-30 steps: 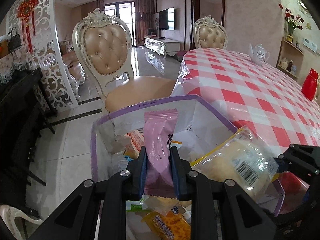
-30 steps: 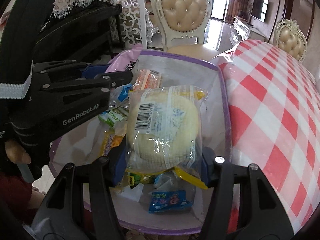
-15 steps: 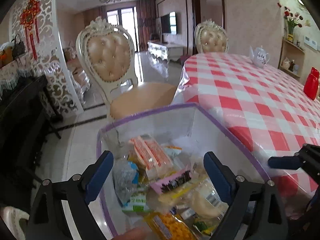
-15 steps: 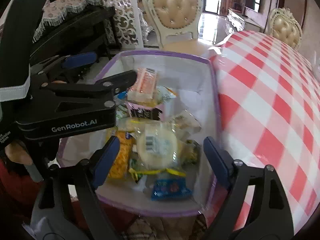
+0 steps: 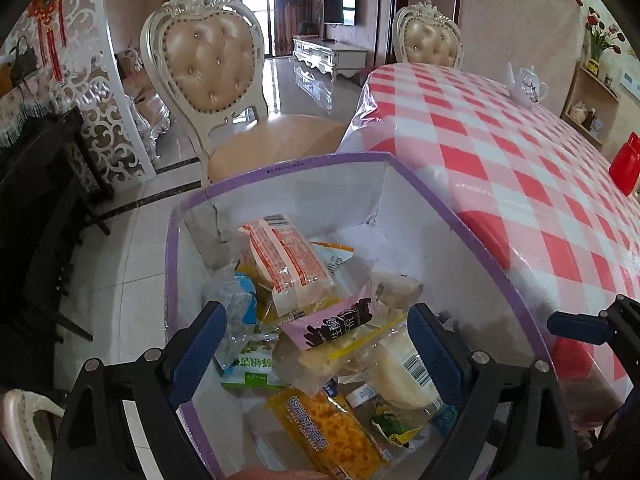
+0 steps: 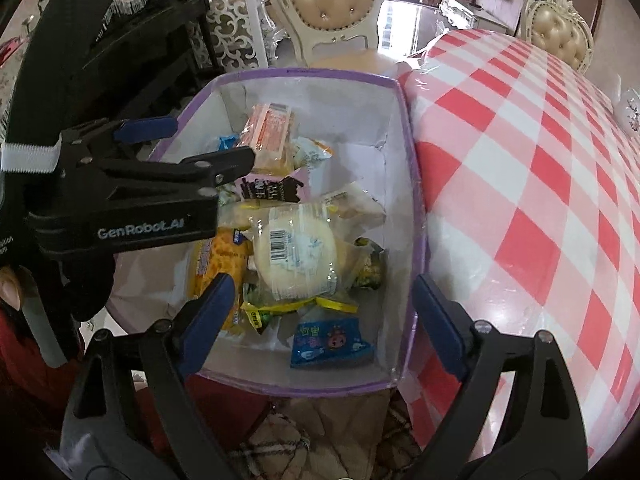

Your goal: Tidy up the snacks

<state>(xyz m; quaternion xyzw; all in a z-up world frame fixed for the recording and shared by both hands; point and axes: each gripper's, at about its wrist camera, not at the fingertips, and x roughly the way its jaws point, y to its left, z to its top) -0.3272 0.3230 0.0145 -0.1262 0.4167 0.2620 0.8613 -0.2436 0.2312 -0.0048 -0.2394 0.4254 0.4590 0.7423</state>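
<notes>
A purple-rimmed white box (image 5: 280,168) (image 6: 412,184) beside the checked table holds several snack packs. A pink snack pack (image 5: 332,322) (image 6: 272,190) lies on top of the pile. A round bun in a clear bag (image 6: 296,254) (image 5: 400,372) lies next to it. My left gripper (image 5: 316,340) is open and empty above the box; it also shows in the right wrist view (image 6: 192,144). My right gripper (image 6: 320,312) is open and empty above the near end of the box.
A red-and-white checked table (image 5: 520,152) (image 6: 540,160) stands right of the box, with a teapot (image 5: 526,84) and a red object (image 5: 626,164) on it. A cream padded chair (image 5: 216,92) stands behind the box. Dark furniture (image 5: 36,220) is at the left.
Both grippers opened. The pink pack dropped from the left gripper and the bun from the right gripper into the box. Both grippers then rose a little.
</notes>
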